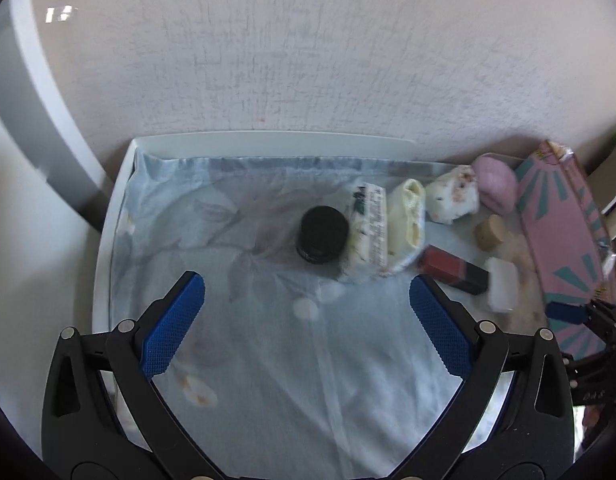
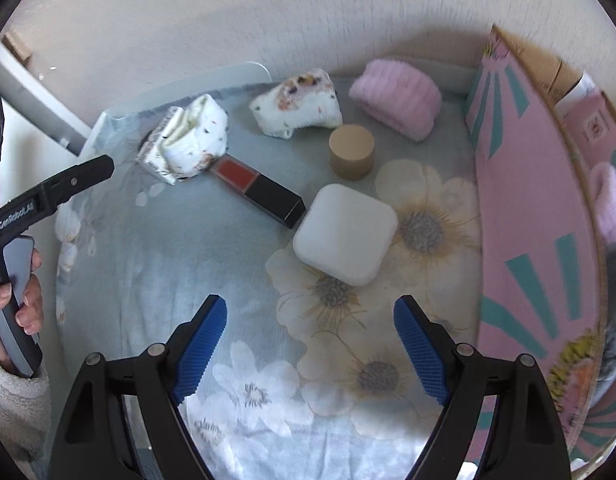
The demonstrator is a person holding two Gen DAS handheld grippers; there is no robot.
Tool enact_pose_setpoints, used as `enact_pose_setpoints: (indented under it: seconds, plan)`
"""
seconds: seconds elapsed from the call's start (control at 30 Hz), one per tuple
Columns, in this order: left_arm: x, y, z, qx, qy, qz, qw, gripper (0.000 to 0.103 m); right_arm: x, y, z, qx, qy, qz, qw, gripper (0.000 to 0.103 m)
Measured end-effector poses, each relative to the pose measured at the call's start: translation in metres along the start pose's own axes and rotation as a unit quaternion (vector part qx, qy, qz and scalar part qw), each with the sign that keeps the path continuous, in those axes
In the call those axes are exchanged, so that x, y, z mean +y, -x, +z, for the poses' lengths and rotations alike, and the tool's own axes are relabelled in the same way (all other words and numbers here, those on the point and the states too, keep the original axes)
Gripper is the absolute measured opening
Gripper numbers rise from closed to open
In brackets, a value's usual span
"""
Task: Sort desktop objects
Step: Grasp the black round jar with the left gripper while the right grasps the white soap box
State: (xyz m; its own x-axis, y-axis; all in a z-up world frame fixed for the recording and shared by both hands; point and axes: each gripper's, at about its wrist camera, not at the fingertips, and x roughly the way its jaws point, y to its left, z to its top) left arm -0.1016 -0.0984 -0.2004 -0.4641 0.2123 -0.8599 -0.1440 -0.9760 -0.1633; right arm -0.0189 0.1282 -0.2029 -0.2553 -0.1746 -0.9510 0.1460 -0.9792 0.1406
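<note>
On the floral cloth lie a black round jar (image 1: 322, 234), a white rolled sock with a printed label (image 1: 387, 228), a speckled sock bundle (image 2: 298, 108), a pink folded towel (image 2: 397, 98), a tan cylinder (image 2: 351, 151), a red-and-black box (image 2: 260, 186) and a white square case (image 2: 345, 234). My left gripper (image 1: 307, 298) hangs open above bare cloth, just short of the black jar. Equally open, my right gripper (image 2: 309, 324) has nothing between its fingers and sits just below the white case.
A pink box with teal rays (image 2: 519, 216) stands along the right side, with cardboard boxes behind it. A textured wall (image 1: 308, 60) closes the back. The white table rim (image 1: 108, 220) shows at the left. A hand (image 2: 26, 300) grips the left tool's handle.
</note>
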Motion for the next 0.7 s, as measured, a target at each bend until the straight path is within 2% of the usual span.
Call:
enact_pose_setpoints:
  seconds: [0.03,0.27,0.5,0.67,0.7]
  plan:
    - [0.002,-0.005,0.002,0.001,-0.003,0.007,1.0000,0.097,0.000,-0.003,0.000,0.001,-0.003,0.000,1.000,0.083]
    - [0.022,-0.018,0.008,-0.001,-0.019,0.030,0.9994,0.096,0.003,-0.015,0.003,0.005,-0.011,-0.003,1.000,0.083]
    - [0.002,-0.045,0.014,-0.005,-0.102,0.038,0.9941,0.091,-0.003,-0.030,0.011,0.010,-0.030,-0.017,0.999,0.083]
    - [-0.006,-0.059,0.022,-0.009,-0.119,0.036,0.9922,0.091,-0.003,-0.035,0.019,0.001,-0.035,-0.028,0.999,0.083]
    - [-0.007,-0.062,0.023,-0.009,-0.120,0.034,0.9921,0.088,-0.004,-0.036,0.020,0.000,-0.037,-0.029,0.999,0.083]
